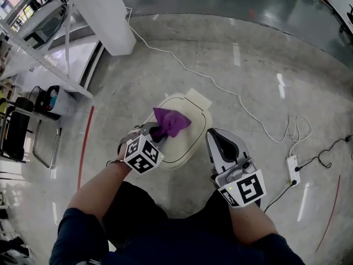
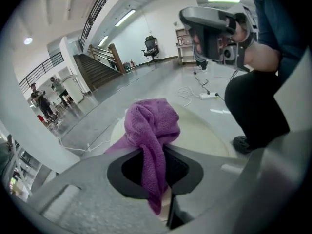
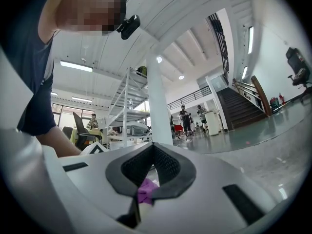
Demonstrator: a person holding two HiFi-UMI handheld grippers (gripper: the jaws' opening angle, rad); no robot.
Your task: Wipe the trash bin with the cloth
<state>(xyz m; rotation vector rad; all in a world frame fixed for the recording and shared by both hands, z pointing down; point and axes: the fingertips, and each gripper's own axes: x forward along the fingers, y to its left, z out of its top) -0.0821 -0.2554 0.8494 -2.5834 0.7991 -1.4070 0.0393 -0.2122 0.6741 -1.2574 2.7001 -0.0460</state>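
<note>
The head camera sits above the person and looks steeply down. It takes in both pairs of jaws, the trash bin just ahead of them and a wide spread of floor.

The camera on the left gripper rides close behind its jaws, low down, and faces roughly level across the bin toward the stairs. The cloth between the jaws fills its middle. The right gripper shows above and to the right of them.

The right gripper's camera, equally close behind its jaws, tilts upward toward the ceiling and a white pillar beyond the jaws.

All three views share the cloth. Both gripper views share the stairs, and the head and right gripper views share the pillar.
</note>
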